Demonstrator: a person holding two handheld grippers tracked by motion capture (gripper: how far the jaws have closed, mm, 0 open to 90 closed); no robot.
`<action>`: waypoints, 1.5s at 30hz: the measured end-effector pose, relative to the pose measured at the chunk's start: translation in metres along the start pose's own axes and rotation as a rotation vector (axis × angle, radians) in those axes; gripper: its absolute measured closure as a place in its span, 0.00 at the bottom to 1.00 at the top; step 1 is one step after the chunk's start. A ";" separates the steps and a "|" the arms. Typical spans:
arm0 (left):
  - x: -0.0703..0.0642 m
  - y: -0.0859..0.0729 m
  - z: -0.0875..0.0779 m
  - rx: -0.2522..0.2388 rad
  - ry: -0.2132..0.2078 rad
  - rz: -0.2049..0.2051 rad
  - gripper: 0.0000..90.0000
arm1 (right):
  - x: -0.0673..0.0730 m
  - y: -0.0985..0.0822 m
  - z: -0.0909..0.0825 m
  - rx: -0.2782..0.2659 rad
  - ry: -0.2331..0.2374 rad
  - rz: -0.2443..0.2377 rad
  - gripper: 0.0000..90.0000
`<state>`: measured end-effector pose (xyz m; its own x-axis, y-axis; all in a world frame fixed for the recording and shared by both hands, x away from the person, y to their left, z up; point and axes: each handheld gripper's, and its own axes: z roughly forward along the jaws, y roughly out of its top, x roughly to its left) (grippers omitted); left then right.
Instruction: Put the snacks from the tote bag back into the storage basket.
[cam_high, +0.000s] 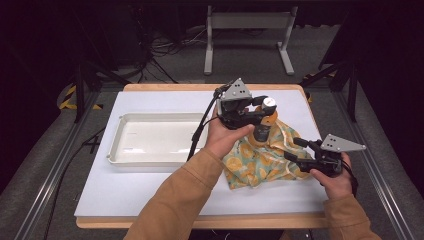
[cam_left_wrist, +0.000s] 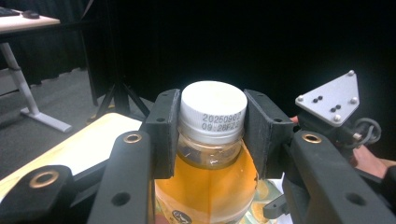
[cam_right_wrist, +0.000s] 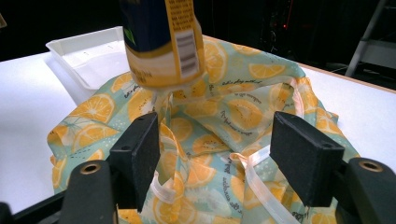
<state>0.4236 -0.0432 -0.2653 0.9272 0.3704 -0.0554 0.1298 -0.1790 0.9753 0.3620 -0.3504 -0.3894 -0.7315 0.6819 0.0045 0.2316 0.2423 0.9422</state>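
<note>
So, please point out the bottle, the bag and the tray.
bottle (cam_left_wrist: 212, 112): left gripper view, on its white cap.
bag (cam_right_wrist: 243, 116): right gripper view, on the lemon-print cloth.
tray (cam_high: 150, 159): high view, on its near rim.

Dark room, black surroundings at upper left and right of the frame. Grey carpet floor (cam_high: 240, 60). Grey metal stand (cam_high: 248, 35) with 2 legs at top centre. Loose cables (cam_high: 165, 47) on floor upper left. Yellow-black hazard tape (cam_high: 67, 97) at left. Wood-edged white surface (cam_high: 150, 192) centre.

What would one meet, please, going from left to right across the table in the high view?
White tray → left gripper clamped on the orange drink bottle → lemon-print cloth bag → right gripper.
</note>
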 end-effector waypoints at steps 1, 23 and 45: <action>0.000 0.001 -0.002 -0.004 -0.001 0.002 0.65 | 0.000 0.000 0.000 -0.002 0.001 -0.001 0.38; 0.003 0.018 -0.045 -0.022 0.001 0.024 0.65 | 0.003 0.000 0.003 -0.070 0.041 -0.035 0.45; 0.012 0.014 -0.108 0.005 0.041 0.063 0.65 | 0.004 -0.002 0.007 -0.060 0.058 -0.017 0.42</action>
<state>0.3987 0.0576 -0.2292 0.9183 0.3956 0.0149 0.0735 -0.2073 0.9755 0.3633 -0.3438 -0.3936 -0.7713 0.6364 0.0058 0.1812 0.2108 0.9606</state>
